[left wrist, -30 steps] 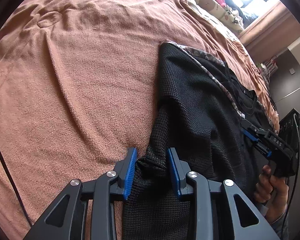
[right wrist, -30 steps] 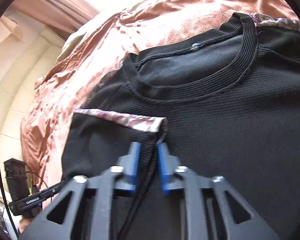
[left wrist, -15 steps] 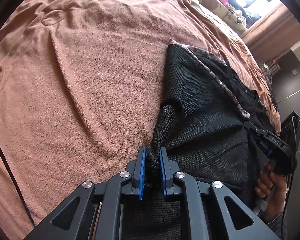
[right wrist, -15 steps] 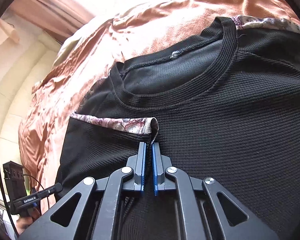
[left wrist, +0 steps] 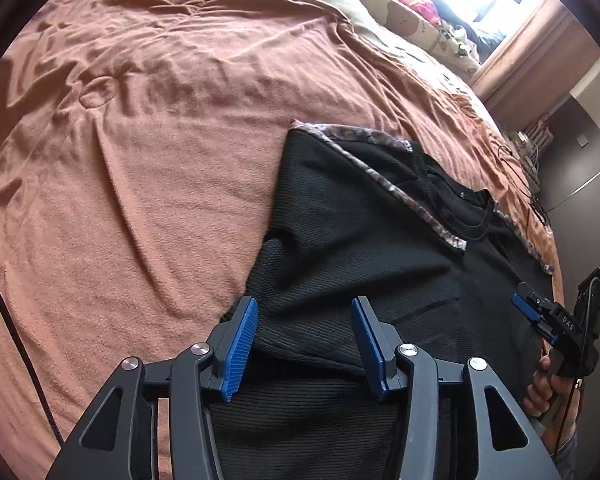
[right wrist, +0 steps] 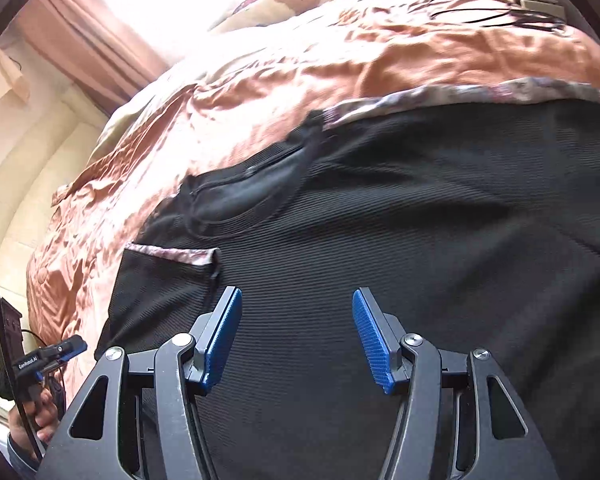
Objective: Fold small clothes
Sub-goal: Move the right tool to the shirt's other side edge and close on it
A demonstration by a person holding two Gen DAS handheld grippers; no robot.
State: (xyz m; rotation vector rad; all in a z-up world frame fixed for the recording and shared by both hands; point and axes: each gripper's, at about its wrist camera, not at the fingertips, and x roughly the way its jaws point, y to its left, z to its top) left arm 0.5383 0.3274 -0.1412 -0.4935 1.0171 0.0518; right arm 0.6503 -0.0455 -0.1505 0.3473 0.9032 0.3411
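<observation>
Both our left gripper (left wrist: 304, 344) and right gripper (right wrist: 296, 340) are opening, letting go the black knit top (left wrist: 380, 240) they pinched a moment ago; this fold looks laid on the brown blanket (left wrist: 160, 160).

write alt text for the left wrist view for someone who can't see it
The left gripper, its blue-padded jaws opening and clear of the cloth, hangs over a black knit top with patterned trim, lying on a rust-brown bedspread. At the right edge, a hand holds the right gripper.
</observation>
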